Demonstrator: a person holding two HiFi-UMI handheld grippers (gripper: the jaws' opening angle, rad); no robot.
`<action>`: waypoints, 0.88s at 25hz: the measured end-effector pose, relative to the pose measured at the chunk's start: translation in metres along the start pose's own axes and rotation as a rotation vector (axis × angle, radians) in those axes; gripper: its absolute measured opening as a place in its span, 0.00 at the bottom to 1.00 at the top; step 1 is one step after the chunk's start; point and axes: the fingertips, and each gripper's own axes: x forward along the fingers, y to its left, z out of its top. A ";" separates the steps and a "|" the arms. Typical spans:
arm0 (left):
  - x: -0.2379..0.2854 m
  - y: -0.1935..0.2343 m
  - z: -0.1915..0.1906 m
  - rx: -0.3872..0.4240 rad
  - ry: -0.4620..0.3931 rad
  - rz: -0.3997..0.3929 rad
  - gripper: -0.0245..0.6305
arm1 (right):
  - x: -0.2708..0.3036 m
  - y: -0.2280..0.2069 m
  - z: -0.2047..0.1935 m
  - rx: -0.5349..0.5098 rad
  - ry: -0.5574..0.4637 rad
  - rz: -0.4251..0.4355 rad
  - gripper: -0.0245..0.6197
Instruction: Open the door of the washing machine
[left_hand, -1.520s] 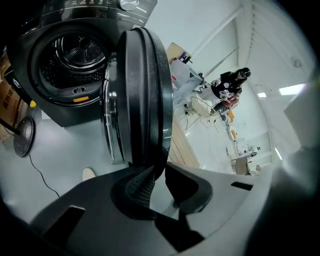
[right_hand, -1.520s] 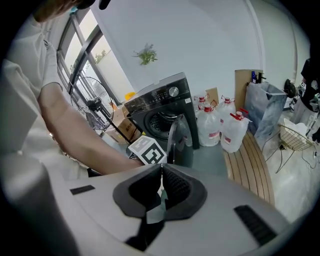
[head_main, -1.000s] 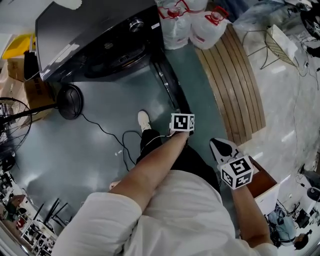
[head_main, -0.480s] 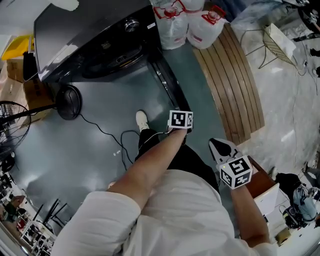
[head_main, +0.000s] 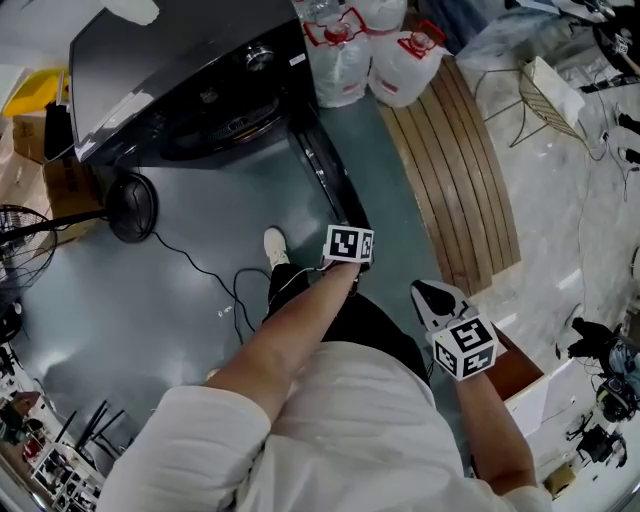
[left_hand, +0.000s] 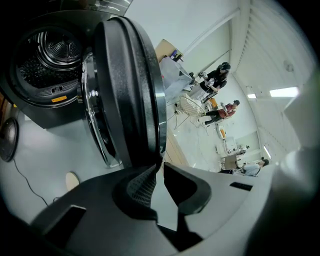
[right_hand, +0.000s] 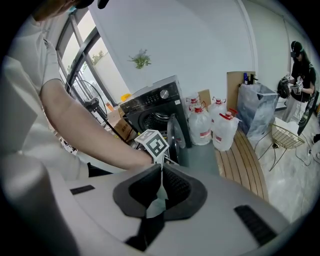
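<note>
The dark washing machine (head_main: 180, 70) stands at the top left, and its round door (head_main: 325, 175) is swung out wide, edge-on to me. The left gripper view shows the bare drum (left_hand: 55, 50) and the thick black door (left_hand: 125, 85) right in front. My left gripper (left_hand: 159, 167) is shut on the door's outer rim, which sits between its fingertips; from above only its marker cube (head_main: 349, 244) shows there. My right gripper (head_main: 430, 293) hangs to the right, away from the door, shut on nothing (right_hand: 161, 175).
Large water jugs (head_main: 370, 50) stand right of the machine, beside a slatted wooden platform (head_main: 460, 160). A fan base (head_main: 130, 205) and a black cable (head_main: 215, 275) lie on the grey floor left of the door. My shoe (head_main: 272, 245) is near the door's foot.
Only the head view has drifted a little. The left gripper stays at the door's rim and the right gripper keeps its place.
</note>
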 end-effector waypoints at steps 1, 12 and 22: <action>-0.001 -0.001 0.000 0.001 -0.001 -0.004 0.12 | -0.001 -0.001 0.000 -0.002 0.000 0.001 0.07; -0.050 -0.028 -0.012 0.187 -0.014 -0.127 0.13 | -0.006 -0.009 0.005 -0.029 -0.043 0.028 0.07; -0.184 -0.063 0.002 0.316 -0.209 -0.273 0.11 | -0.007 0.007 0.030 -0.114 -0.115 0.121 0.05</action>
